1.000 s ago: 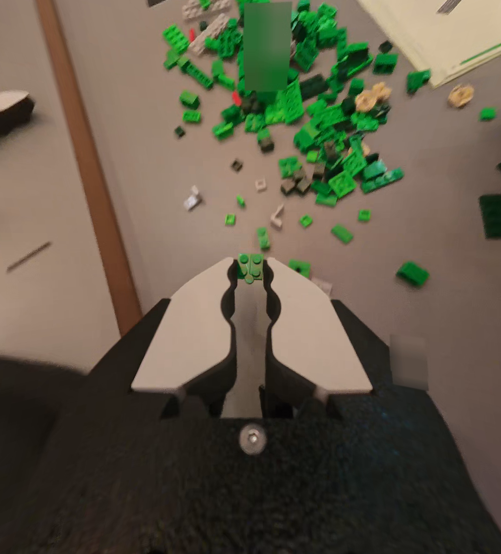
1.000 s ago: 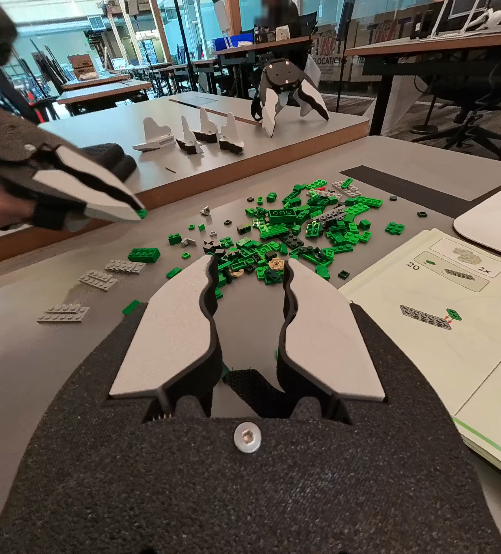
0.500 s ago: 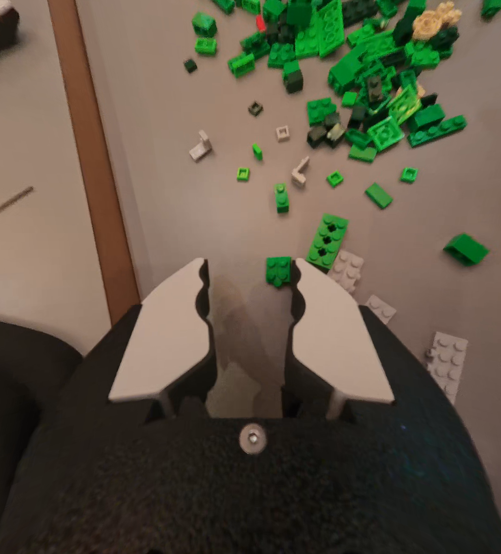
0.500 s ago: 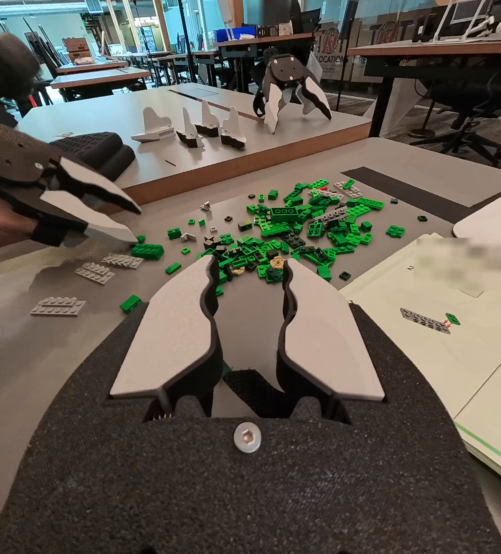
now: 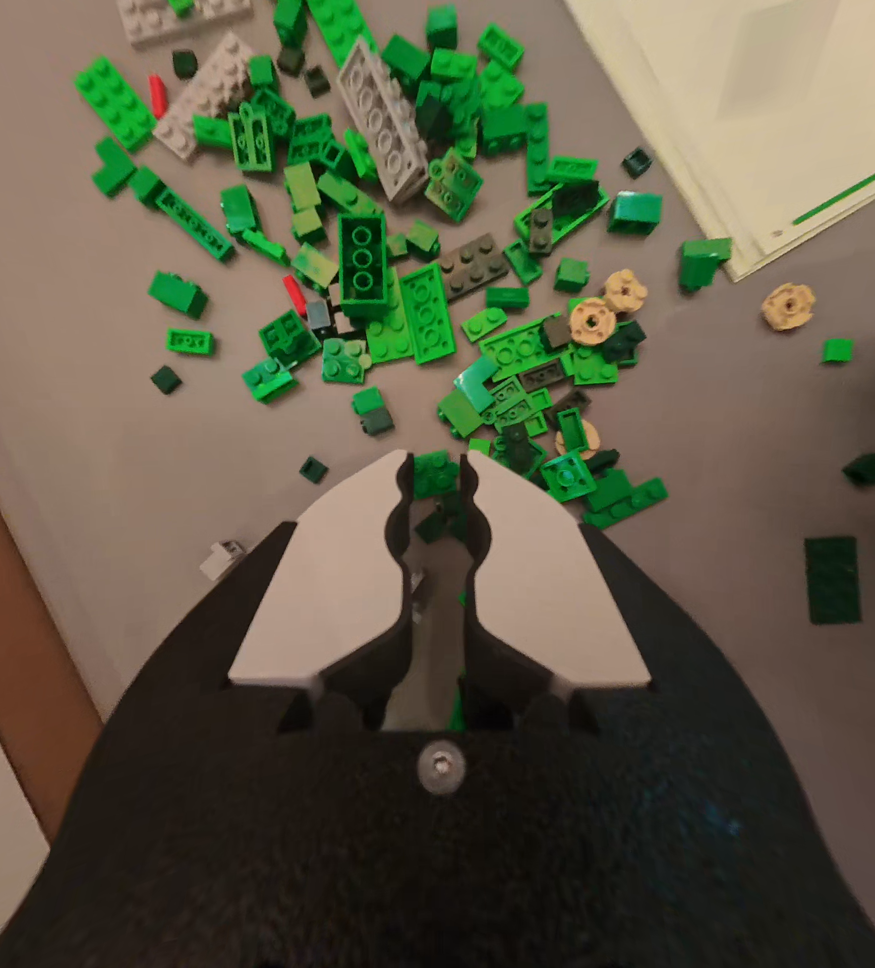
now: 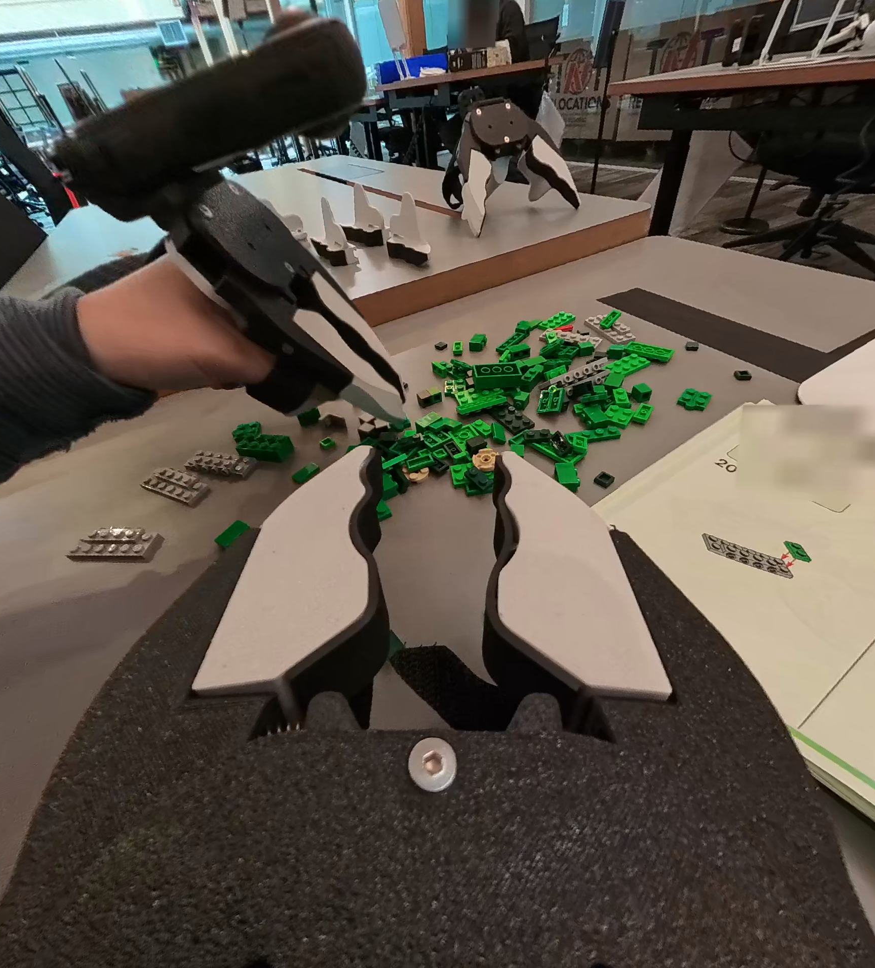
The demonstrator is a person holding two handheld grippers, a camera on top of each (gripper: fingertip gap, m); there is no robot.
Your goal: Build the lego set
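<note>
A pile of loose lego pieces (image 5: 424, 262), mostly green with some grey, lies on the grey table and also shows in the right wrist view (image 6: 529, 408). My left gripper (image 5: 436, 471) is at the pile's near edge, its jaws closed to a narrow gap on a small green plate (image 5: 435, 474). In the right wrist view the left gripper (image 6: 398, 414) points down into the pile's left side, held by a hand (image 6: 162, 335). My right gripper (image 6: 435, 461) is open and empty, above the table just short of the pile.
The instruction booklet (image 6: 739, 576) lies at the right, and shows in the left wrist view (image 5: 739, 105). Three grey plates (image 6: 176, 484) and a green brick (image 6: 262, 442) lie left of the pile. A dark green plate (image 5: 833, 579) lies apart. A spare gripper (image 6: 508, 157) stands on the rear table. Across from one pair of fingers to the other is roughly 15 cm. The dark green plate (image 5: 833, 579) is about 9 cm from my right fingertips and 15 cm from my left.
My left gripper opened and left a small green piece beside the green brick, then moved to the pile and closed on a small green plate. The right gripper has stayed still.
</note>
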